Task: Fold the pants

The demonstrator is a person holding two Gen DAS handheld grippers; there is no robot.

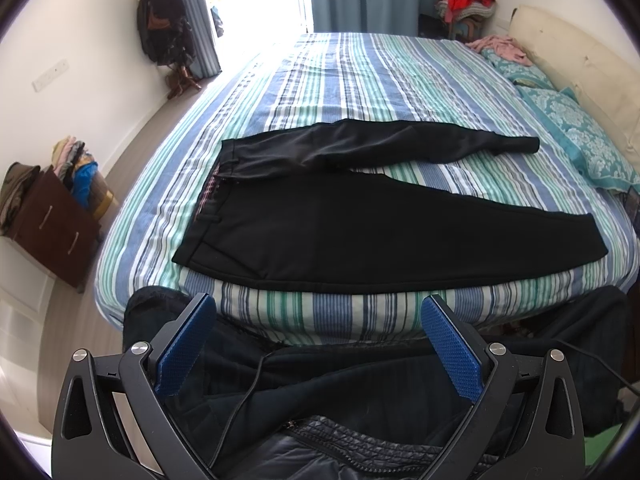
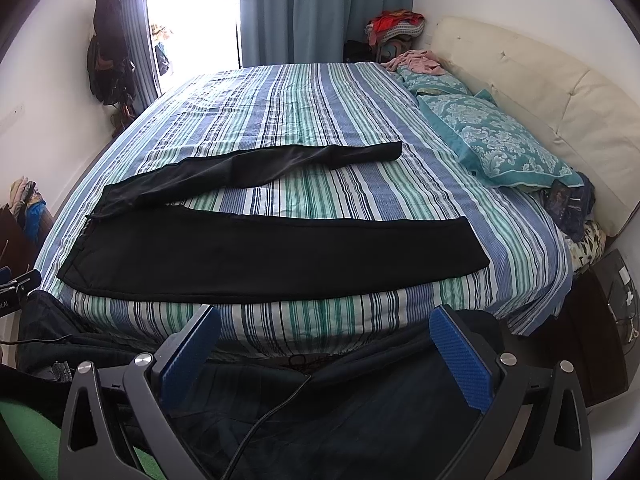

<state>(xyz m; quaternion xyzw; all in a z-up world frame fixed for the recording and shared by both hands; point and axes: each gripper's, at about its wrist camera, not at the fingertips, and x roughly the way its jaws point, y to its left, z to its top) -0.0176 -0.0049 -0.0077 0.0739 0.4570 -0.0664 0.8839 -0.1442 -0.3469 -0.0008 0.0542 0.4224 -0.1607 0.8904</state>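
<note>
While both grippers hang short of the bed's near edge, neither touches any cloth. Left gripper [image 1: 318,316]: blue-padded fingers [image 1: 186,344] spread wide, nothing between them but the person's dark clothing and a thin black cable [image 1: 248,392] below. Right gripper [image 2: 326,326]: fingers [image 2: 460,356] likewise spread wide, empty, with a cable [image 2: 272,412] running under them.

Black pants [image 1: 320,224] lie unfolded and flat on the striped bedspread [image 1: 360,76], near the bed's front edge. In the left wrist view the waistband [image 1: 208,204] sits at about 9 o'clock of the garment and the legs run toward 3 o'clock. Near leg [image 1: 440,240] lies broad and smooth, its lower hem along the mattress edge. Far leg [image 1: 400,142] is narrower, somewhat wrinkled, angled away so a wedge of bedspread shows between the two legs; its cuff [image 1: 524,146] ends toward 2 o'clock.

Right wrist view confirms: pants [image 2: 260,256] at centre, far leg [image 2: 280,164] toward 12 o'clock, near cuff [image 2: 468,248] toward 3 o'clock.

Surroundings: teal patterned pillow [image 2: 504,144] at 2 o'clock beside a cream headboard [image 2: 560,92]; blue-grey curtains [image 2: 320,8] at 12 o'clock; brown drawer unit [image 1: 56,228] piled with clothes at 9 o'clock in the left view.
</note>
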